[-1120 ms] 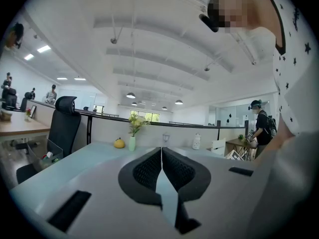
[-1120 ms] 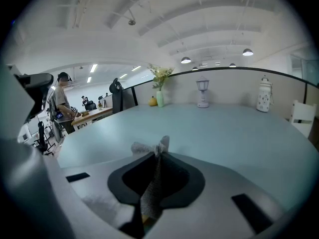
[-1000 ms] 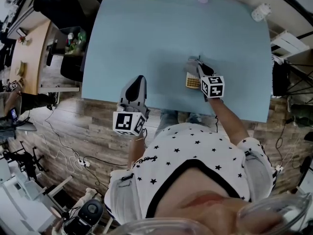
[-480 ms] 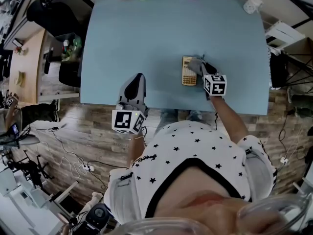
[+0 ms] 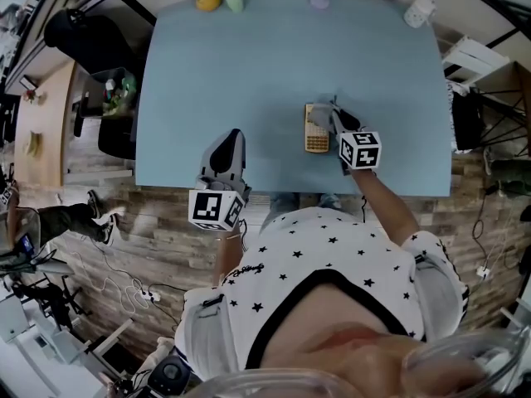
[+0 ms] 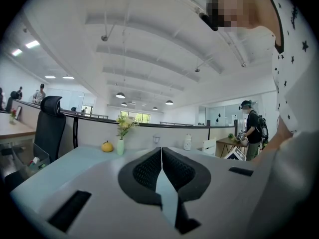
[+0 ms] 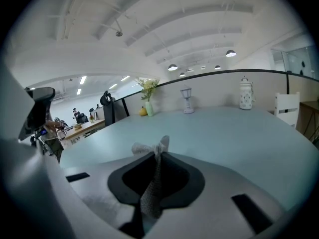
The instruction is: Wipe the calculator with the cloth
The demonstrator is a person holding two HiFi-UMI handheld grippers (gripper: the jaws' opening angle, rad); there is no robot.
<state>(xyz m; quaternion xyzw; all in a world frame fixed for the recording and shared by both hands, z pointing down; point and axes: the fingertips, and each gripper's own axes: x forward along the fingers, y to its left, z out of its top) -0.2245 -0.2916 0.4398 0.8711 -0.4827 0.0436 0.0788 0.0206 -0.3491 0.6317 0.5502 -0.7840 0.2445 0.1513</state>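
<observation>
Mid-wipe, judging by position: right gripper (image 5: 336,121) is clamping cloth (image 7: 151,187) beside calculator (image 5: 316,129), frame centre; next, dragging it across the keys. Left gripper (image 6: 161,157) is hanging closed, empty.

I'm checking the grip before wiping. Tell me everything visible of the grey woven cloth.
The grey woven cloth is thin, with a fine mesh weave. The right gripper is shut on it: a narrow fold runs between the jaws and a crumpled tuft pokes past the tips. In the head view it seems to rest on the far end of the yellow calculator.
</observation>
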